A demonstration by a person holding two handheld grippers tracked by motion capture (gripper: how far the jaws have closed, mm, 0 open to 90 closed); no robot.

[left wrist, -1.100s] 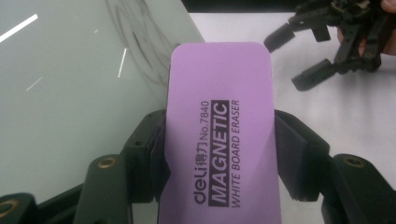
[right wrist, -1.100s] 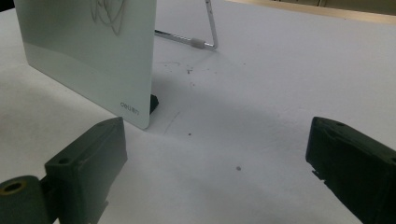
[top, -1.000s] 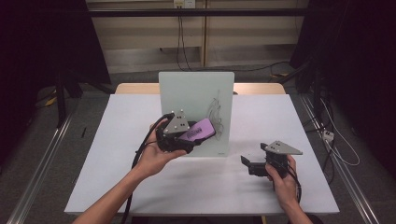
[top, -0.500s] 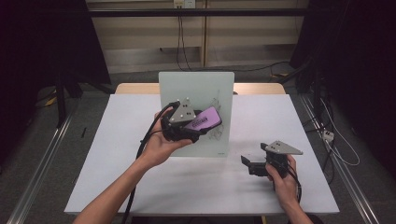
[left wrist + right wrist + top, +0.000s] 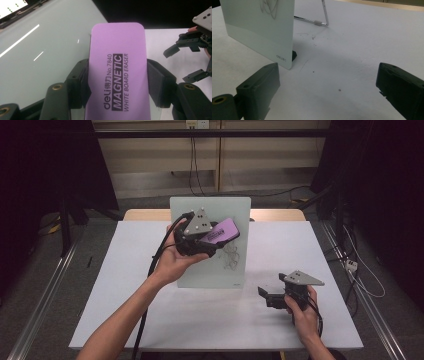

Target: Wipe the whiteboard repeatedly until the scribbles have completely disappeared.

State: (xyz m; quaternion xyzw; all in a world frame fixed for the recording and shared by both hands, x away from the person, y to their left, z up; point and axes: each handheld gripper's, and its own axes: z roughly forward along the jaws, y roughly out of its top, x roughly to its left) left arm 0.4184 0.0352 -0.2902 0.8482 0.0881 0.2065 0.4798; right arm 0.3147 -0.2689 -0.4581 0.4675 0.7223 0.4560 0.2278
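My left gripper [image 5: 212, 240] clamps the purple eraser [image 5: 117, 72] by its long edges, felt face turned toward the whiteboard [image 5: 210, 220], ready to wipe the scribble [image 5: 231, 257]. My right gripper [image 5: 272, 296] rests wide open and empty on the table [image 5: 125, 285], clear of the work. The left gripper view reads the eraser's label; the right gripper view catches the board's wire stand [image 5: 322, 15].
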